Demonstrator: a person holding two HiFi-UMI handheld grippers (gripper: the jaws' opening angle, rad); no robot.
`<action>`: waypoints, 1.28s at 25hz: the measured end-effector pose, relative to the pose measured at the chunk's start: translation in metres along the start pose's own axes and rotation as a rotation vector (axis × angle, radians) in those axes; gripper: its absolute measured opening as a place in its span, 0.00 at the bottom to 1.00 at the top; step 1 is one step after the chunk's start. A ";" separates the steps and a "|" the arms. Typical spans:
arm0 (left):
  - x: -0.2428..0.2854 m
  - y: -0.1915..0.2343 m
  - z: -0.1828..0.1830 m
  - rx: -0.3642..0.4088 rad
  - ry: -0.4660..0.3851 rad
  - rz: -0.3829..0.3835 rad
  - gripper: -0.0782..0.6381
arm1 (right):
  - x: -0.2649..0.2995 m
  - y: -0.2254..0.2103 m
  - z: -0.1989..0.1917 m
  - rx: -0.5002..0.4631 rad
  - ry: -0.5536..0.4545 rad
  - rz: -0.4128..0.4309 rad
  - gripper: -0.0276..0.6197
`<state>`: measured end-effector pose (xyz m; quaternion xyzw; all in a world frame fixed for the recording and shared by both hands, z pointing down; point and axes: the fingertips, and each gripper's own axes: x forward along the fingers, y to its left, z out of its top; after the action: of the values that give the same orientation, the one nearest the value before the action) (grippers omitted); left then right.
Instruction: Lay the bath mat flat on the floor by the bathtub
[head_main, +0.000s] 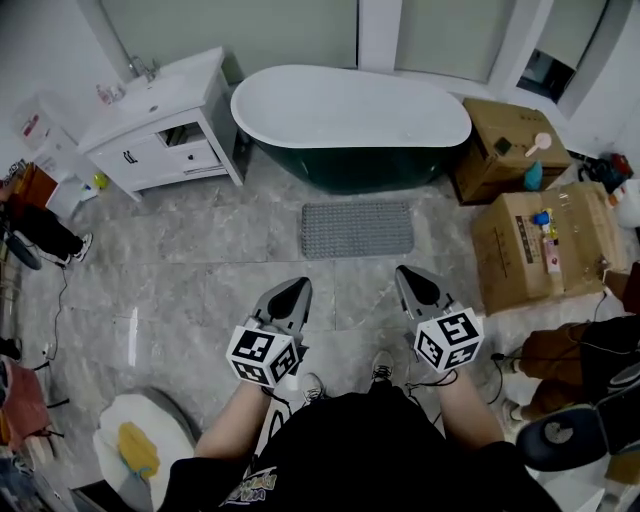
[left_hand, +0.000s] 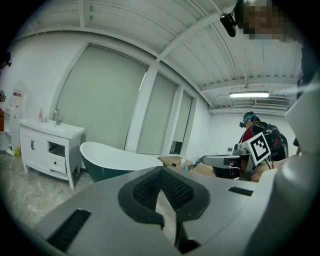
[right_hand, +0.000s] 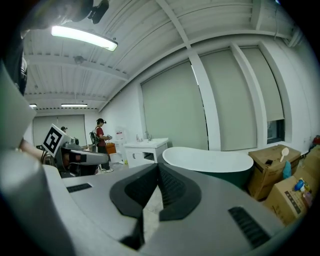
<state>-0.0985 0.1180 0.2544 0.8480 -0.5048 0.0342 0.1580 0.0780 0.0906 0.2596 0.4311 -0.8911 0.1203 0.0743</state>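
Observation:
The grey bath mat (head_main: 358, 229) lies flat on the marble floor just in front of the dark green bathtub (head_main: 350, 120) with its white rim. My left gripper (head_main: 296, 288) and right gripper (head_main: 408, 272) hover side by side near my body, a short way back from the mat's near edge. Both are shut with nothing between the jaws. In the left gripper view the closed gripper (left_hand: 161, 171) points toward the bathtub (left_hand: 115, 157). The right gripper view shows its closed gripper (right_hand: 159, 167) aimed at the bathtub (right_hand: 210, 160) too. The mat is hidden in both gripper views.
A white vanity cabinet (head_main: 160, 125) stands left of the tub. Cardboard boxes (head_main: 540, 245) with bottles on top sit to the right. A person (head_main: 40, 230) stands at the far left, and a white fixture with a yellow cloth (head_main: 135, 440) sits at lower left.

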 end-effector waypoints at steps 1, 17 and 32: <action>-0.003 0.002 -0.001 0.001 0.002 -0.008 0.13 | 0.000 0.005 -0.001 0.001 0.001 -0.008 0.07; -0.052 0.017 -0.016 0.020 0.028 -0.127 0.13 | -0.018 0.069 -0.032 0.045 0.016 -0.110 0.07; -0.077 0.028 -0.023 0.003 0.014 -0.135 0.13 | -0.027 0.096 -0.037 0.048 0.008 -0.146 0.07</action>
<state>-0.1577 0.1773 0.2656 0.8801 -0.4451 0.0299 0.1623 0.0202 0.1783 0.2743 0.4963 -0.8537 0.1378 0.0762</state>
